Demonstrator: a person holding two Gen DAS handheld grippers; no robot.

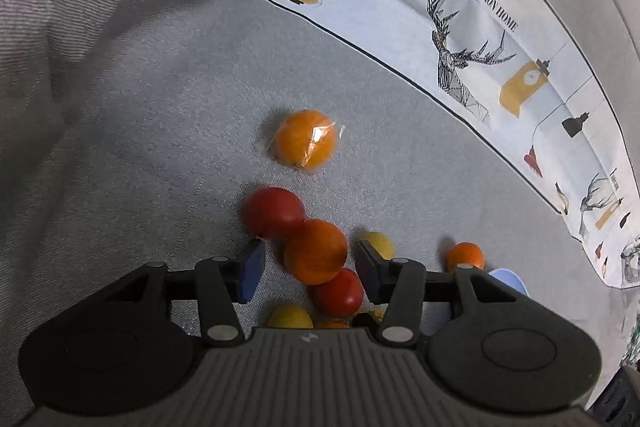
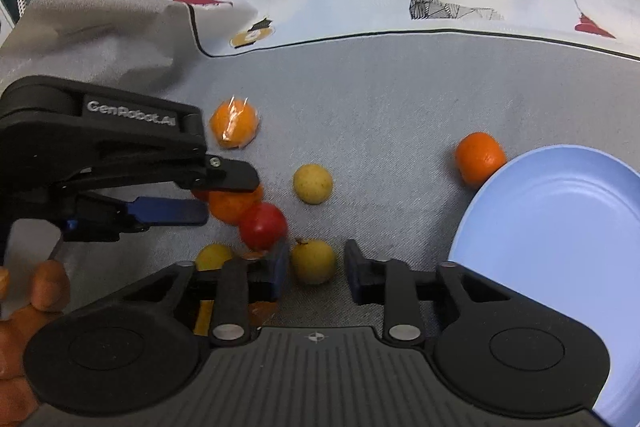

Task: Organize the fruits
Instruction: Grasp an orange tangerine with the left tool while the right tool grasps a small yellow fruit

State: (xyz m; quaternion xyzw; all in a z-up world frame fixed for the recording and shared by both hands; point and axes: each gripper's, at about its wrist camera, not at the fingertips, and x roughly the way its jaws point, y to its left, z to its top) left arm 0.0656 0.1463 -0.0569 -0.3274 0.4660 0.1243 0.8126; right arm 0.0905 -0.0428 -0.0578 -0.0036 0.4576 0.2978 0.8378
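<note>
Right wrist view: left gripper (image 2: 224, 201) spread wide around a round orange (image 2: 230, 207), red fruit (image 2: 264, 230) touching it. Right gripper (image 2: 316, 269) released, straddling a smooth yellow fruit (image 2: 313, 261). Wrapped orange (image 2: 234, 123) — glossy film — lay apart on grey woven cloth (image 2: 400, 99); pale blue plate (image 2: 560, 227) touched another orange (image 2: 479, 158).

R gripper (image 2: 312, 273) open round small yellow fruit (image 2: 313, 261); pale blue plastic plate (image 2: 560, 227) at right, touching loose orange (image 2: 479, 158).
</note>
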